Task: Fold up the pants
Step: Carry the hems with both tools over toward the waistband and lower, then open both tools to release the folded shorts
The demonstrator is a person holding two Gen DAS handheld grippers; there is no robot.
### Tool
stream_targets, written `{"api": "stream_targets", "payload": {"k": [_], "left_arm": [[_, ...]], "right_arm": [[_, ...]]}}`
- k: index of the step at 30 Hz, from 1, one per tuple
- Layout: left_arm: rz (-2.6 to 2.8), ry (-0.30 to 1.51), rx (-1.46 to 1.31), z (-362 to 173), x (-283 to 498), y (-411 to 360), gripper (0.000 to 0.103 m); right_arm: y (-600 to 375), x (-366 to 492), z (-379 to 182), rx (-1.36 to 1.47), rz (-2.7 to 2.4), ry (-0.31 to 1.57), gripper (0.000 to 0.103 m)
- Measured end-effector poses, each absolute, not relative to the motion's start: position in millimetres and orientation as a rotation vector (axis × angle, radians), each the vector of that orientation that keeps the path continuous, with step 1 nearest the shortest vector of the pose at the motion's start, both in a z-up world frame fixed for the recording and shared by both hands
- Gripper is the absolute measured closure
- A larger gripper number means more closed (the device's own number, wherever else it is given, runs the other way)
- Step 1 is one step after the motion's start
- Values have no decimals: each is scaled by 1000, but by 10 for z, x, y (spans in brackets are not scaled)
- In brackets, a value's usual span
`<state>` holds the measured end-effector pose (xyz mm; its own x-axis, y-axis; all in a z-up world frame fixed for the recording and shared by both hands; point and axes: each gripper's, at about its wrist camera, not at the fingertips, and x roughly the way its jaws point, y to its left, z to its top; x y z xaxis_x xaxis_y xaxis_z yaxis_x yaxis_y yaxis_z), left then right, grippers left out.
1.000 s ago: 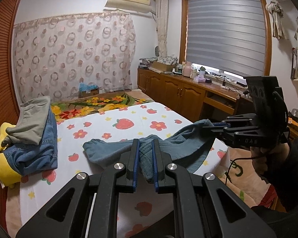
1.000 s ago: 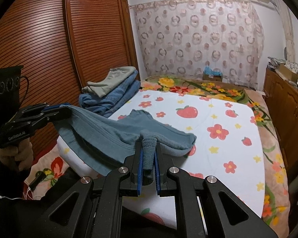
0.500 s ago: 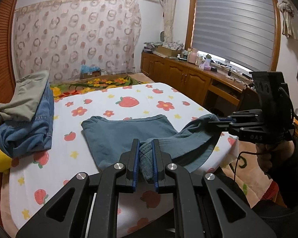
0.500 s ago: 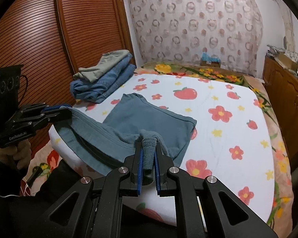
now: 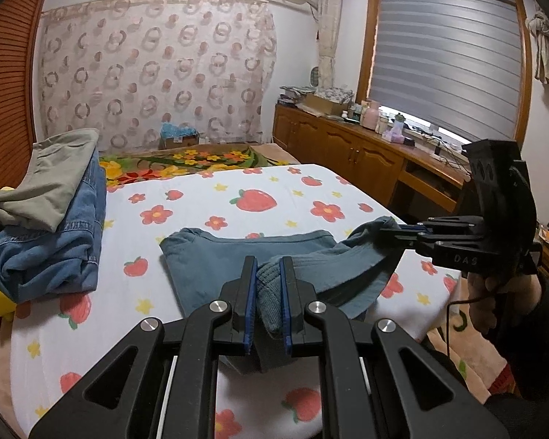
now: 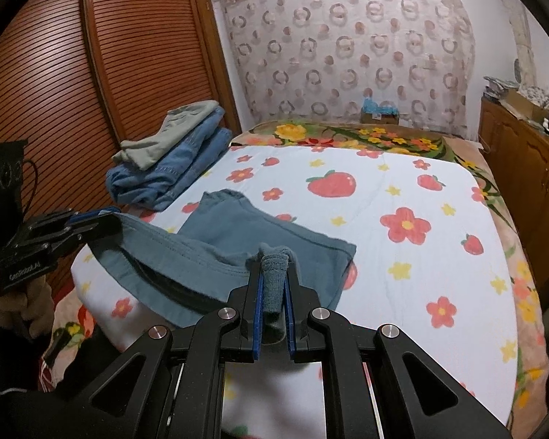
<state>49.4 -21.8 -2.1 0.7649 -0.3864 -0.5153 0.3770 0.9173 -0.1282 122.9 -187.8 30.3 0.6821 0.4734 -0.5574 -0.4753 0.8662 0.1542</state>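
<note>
Pants point(image 5: 216, 267) lie partly flat on the strawberry sheet point(image 5: 267, 190), their near edge lifted off the bed, left gripper point(image 5: 269, 278) and right gripper point(image 6: 274, 274) each pinching a bunched corner of it.

my black left gripper point(image 5: 267, 292) and black right gripper point(image 6: 274, 292) have blue pads. between them, dusty teal-blue cotton pants point(image 6: 267, 234). the white bedsheet point(image 6: 402, 190) is printed with red strawberries, red flowers and yellow stars. nearby, folded blue denim jeans point(image 5: 55, 248) under a grey-green garment point(image 5: 51, 179).
</note>
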Motion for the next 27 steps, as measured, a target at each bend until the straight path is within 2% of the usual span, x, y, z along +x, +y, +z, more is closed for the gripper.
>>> {"api": "stream_targets", "payload": {"k": [14,27], "left_arm": [[-377,527,-3,75,663,-203,90],[-341,598,3,-179,829,-182,90]], "right_arm": [[-1809,1454,325,2,508,586,93],[-1709,1674,157,-28,494,655,93]]}}
